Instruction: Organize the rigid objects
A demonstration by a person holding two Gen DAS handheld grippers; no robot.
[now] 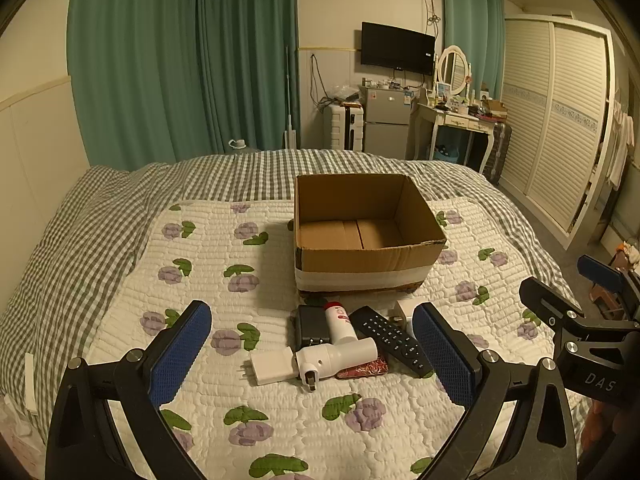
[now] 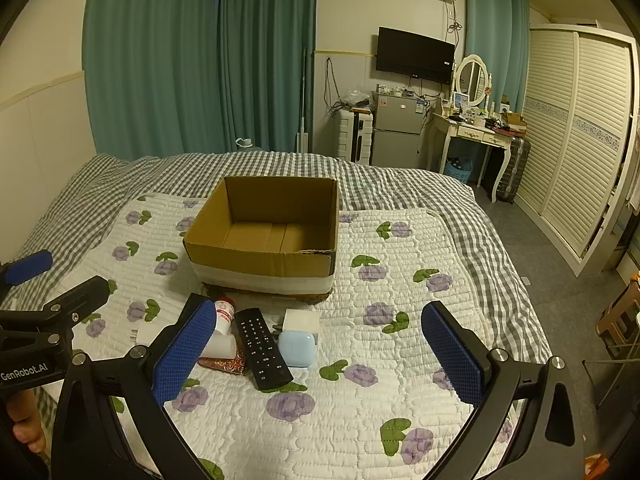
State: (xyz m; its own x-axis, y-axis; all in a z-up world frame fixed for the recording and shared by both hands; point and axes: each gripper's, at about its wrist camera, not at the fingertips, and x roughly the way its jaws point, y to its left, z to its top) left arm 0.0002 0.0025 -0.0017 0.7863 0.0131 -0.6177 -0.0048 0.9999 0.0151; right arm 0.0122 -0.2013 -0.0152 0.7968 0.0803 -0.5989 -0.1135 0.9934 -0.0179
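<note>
An open, empty cardboard box (image 1: 362, 232) (image 2: 264, 236) stands on the flowered quilt. In front of it lies a cluster: a black remote (image 1: 390, 338) (image 2: 262, 348), a white massage gun with a red tip (image 1: 340, 348) (image 2: 224, 316), a white charger (image 1: 270, 366), a black adapter (image 1: 312, 324), a red patterned case (image 1: 362, 370) (image 2: 224, 364), a pale blue earbud case (image 2: 295, 348) and a white box (image 2: 302, 320). My left gripper (image 1: 312, 350) is open above the cluster. My right gripper (image 2: 316, 354) is open, hovering to the right of the remote.
The bed's grey checked cover (image 1: 100, 216) surrounds the quilt (image 2: 360, 392). The bed's right edge drops to the floor (image 2: 560, 292). A wardrobe (image 2: 576, 140), a dresser (image 2: 476, 132) and a fridge (image 2: 396, 132) stand beyond.
</note>
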